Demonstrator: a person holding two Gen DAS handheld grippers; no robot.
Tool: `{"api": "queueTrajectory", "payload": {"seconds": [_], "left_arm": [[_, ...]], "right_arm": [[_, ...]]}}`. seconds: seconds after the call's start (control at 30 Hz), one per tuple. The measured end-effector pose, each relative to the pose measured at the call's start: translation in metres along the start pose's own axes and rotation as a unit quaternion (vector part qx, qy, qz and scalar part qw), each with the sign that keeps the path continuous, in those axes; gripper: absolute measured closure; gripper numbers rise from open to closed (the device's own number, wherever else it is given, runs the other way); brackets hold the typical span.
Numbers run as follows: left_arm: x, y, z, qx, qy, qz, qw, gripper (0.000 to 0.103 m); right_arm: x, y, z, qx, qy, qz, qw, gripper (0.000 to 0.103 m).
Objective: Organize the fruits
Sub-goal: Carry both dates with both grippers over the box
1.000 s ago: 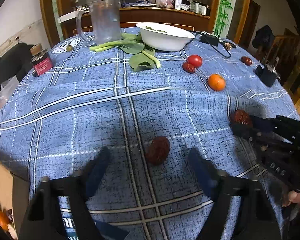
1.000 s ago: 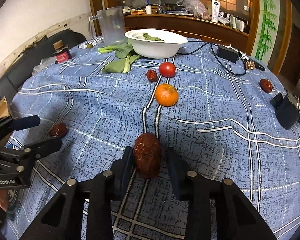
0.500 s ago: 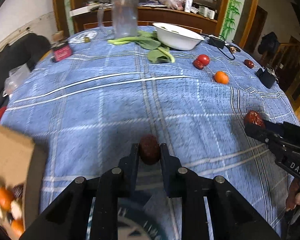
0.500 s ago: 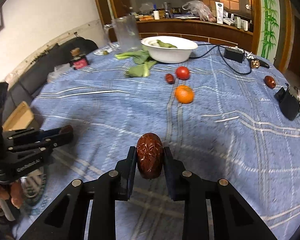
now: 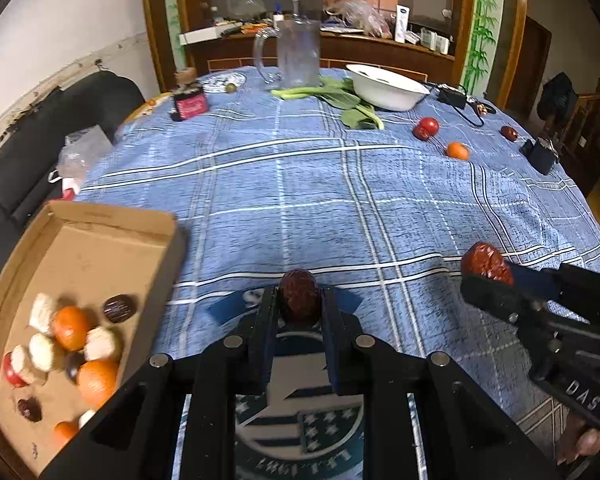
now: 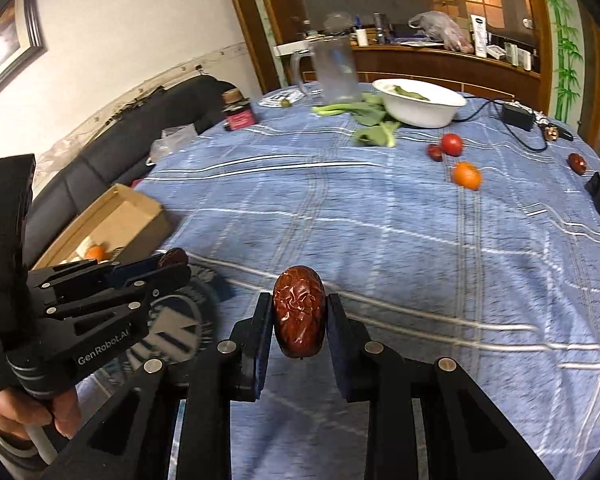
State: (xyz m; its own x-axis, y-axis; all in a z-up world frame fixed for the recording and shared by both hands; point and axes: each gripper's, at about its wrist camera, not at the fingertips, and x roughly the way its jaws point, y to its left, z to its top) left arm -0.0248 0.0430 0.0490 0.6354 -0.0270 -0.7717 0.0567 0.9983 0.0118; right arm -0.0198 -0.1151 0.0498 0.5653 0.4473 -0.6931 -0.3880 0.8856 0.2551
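Observation:
My left gripper (image 5: 299, 304) is shut on a dark red date (image 5: 299, 295), held above the blue checked tablecloth near the front edge. My right gripper (image 6: 299, 320) is shut on a larger wrinkled red date (image 6: 299, 316); it also shows in the left wrist view (image 5: 486, 262). A cardboard box (image 5: 112, 216) at the front left holds several oranges, dates and white pieces. An orange (image 5: 457, 151), a tomato (image 5: 429, 125), a date beside it (image 5: 420, 133) and another date (image 5: 509, 132) lie at the far right of the table.
At the far edge stand a clear jug (image 5: 296, 58), a white bowl (image 5: 386, 88) with greens (image 5: 340, 98) beside it, a pink-labelled jar (image 5: 189, 106), a black adapter with cable (image 5: 452, 96) and a small black object (image 5: 540, 156). A dark sofa (image 5: 40, 136) is at left.
Both grippers have risen and shifted left with their dates. The left gripper closed on its date one second ago. The cardboard box has come fully into the left wrist view.

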Motion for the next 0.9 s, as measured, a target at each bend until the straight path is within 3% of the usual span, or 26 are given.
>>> {"api": "queueTrajectory", "payload": {"seconds": [0.43, 0.9], "left_arm": [[-0.044, 0.056, -0.014, -0.026, -0.026, 0.046, 0.9983, 0.083], [-0.063, 0.107, -0.027, -0.057, -0.036, 0.080, 0.9945, 0.083]], "right_arm": [[0.009, 0.074, 0.002, -0.047, 0.003, 0.041, 0.998, 0.074], [0.024, 0.131, 0.008, -0.087, 0.011, 0.069, 0.994, 0.074]]}}
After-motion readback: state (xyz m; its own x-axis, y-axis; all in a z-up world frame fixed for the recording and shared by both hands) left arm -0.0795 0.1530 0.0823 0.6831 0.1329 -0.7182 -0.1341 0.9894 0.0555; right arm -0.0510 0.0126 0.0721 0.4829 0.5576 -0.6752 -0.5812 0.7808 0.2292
